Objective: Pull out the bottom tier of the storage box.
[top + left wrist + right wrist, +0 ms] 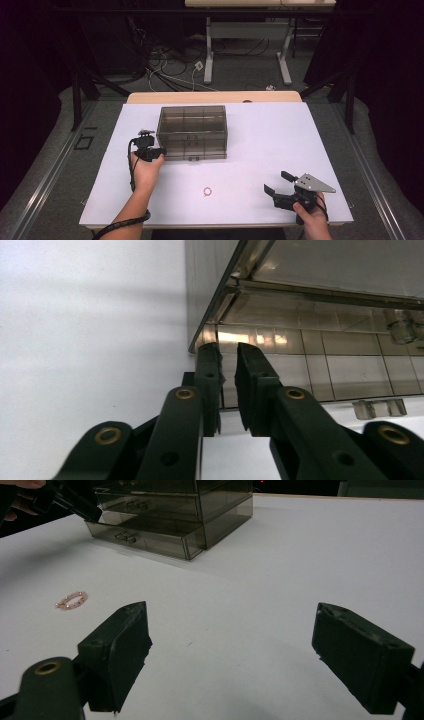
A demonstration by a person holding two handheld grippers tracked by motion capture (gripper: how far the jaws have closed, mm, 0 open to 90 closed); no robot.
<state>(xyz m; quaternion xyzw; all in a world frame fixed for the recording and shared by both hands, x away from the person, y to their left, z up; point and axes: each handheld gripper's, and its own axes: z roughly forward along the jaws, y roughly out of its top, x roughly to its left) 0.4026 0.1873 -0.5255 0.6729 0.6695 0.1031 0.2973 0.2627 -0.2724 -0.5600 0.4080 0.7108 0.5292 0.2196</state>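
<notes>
While my left gripper [156,152], jaws nearly pressed together, sits at the drawer box's [192,131] front-left corner, the bead ring [208,191] lies at ten o'clock from my right gripper [280,182], nearer it, jaws spread wide and empty.

No readable text, label, brand or number shows anywhere

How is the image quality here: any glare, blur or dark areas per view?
High view: white table evenly lit, surroundings nearly black, small ring only a faint speck. Left gripper view: bright reflections on the smoky drawer box, table washed out. Right gripper view: the right gripper soft, bracelet-like ring slightly blurred.
</notes>
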